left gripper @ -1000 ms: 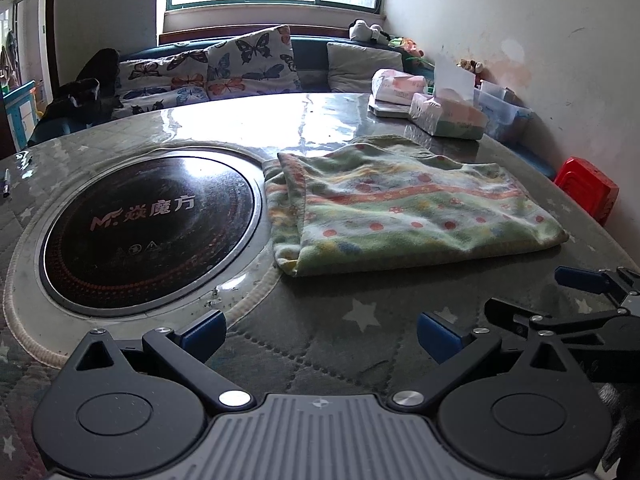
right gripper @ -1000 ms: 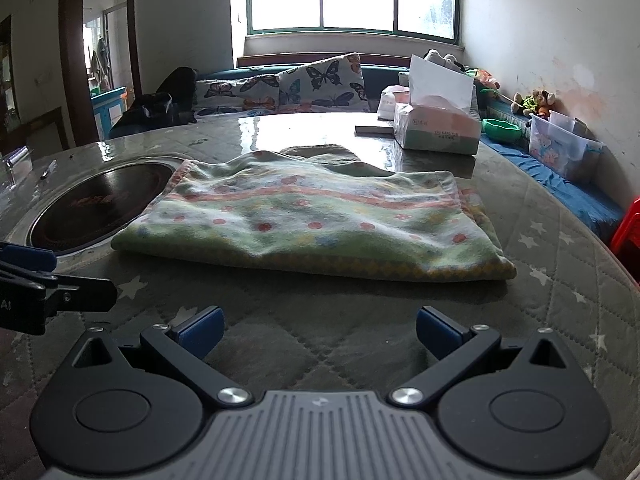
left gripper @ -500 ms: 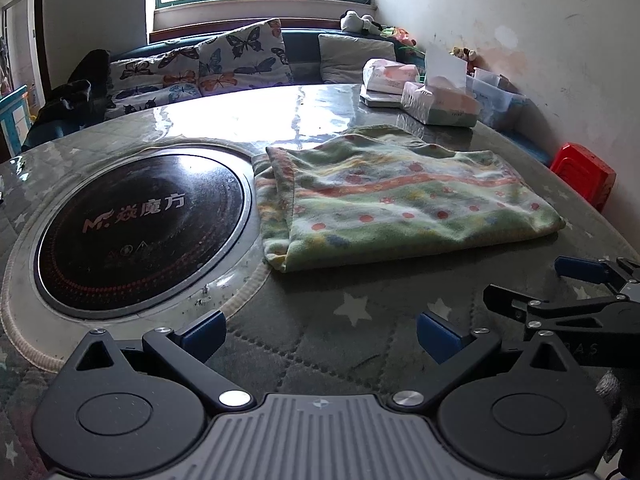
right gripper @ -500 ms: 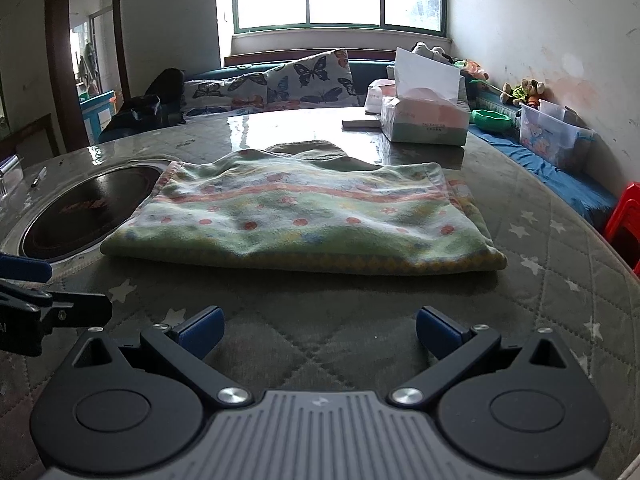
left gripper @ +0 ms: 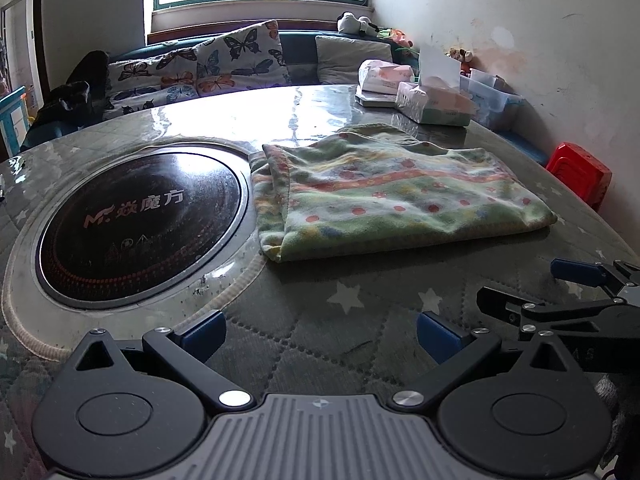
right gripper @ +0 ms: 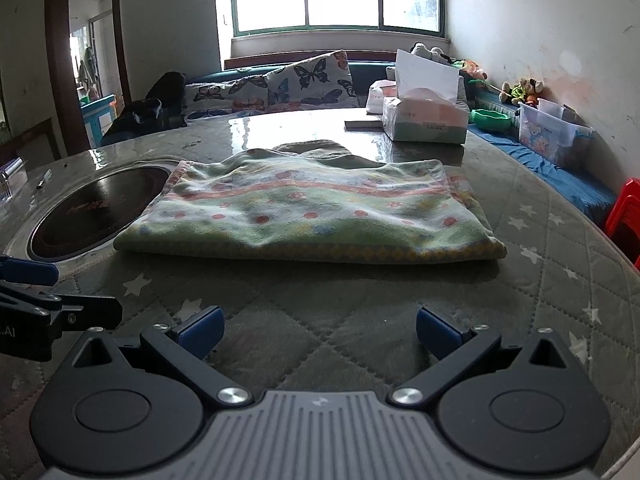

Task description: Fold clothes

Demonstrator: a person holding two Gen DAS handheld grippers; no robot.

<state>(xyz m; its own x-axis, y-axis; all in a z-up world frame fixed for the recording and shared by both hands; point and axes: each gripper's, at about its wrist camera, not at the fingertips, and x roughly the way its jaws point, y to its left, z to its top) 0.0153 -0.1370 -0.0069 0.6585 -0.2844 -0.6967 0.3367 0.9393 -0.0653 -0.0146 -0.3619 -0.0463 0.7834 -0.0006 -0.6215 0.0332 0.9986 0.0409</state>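
Both views have risen a little since the earlier frames and the cloth looks slightly nearer; the left hand-held gripper (left gripper: pixel 320 330) and the right hand-held gripper (right gripper: pixel 318 330) are wide open, holding nothing, over the near edge of the tabletop (right gripper: pixel 560 280); the folded cloth (right gripper: pixel 312 212) lies flat toward the middle, its left end beside the round cooker plate (left gripper: pixel 140 220); for the next fold, I judge each should pinch all layers at one near corner, lifting together evenly.
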